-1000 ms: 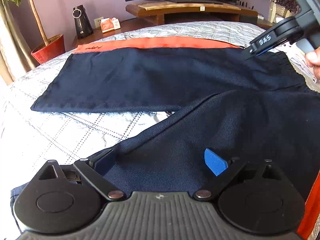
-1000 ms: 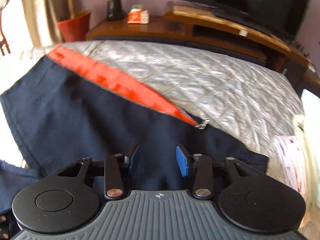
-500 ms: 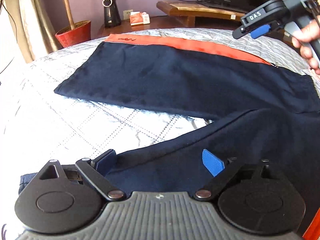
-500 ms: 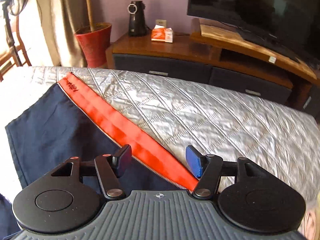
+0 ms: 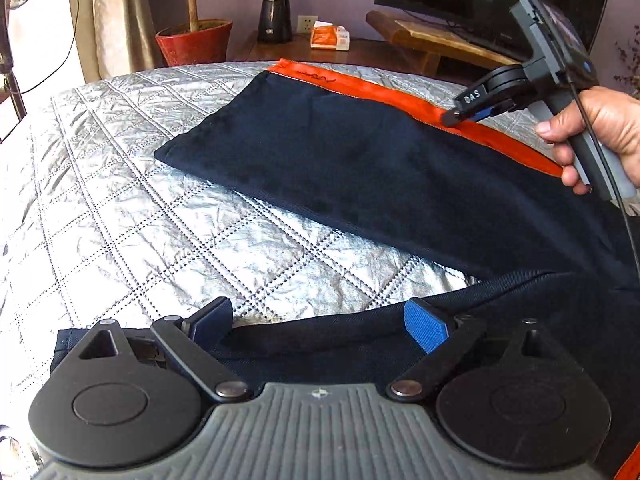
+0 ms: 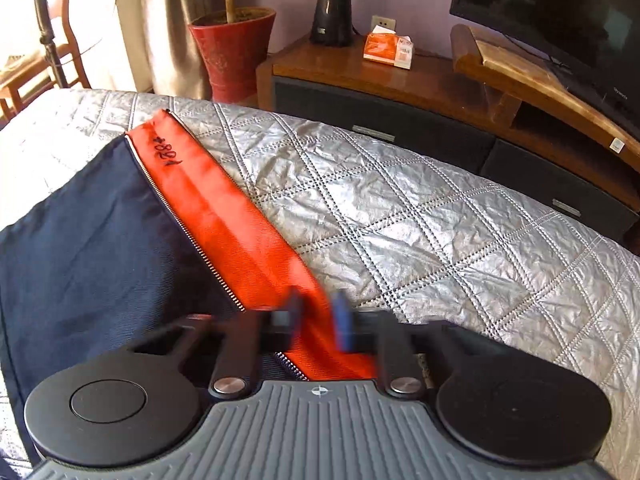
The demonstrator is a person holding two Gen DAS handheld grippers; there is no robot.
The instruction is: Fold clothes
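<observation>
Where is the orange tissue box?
In both wrist views, the orange tissue box sits on the wooden cabinet behind the bed, just right of the black speaker and left of the TV.

Trousers point(image 5: 360, 168) lie on the quilt point(image 5: 120, 200), cabinet point(image 6: 400, 92) behind

right gripper point(image 5: 460, 114) arm: white "DAS", seen from the left wrist view
orange strip point(image 6: 224, 216) of the garment: dark stitched marking, looks like "1884", not certain
TV point(image 6: 560, 16) bezel: small logo, too small to read
orange tissue box point(image 6: 387, 47): print unreadable
</observation>
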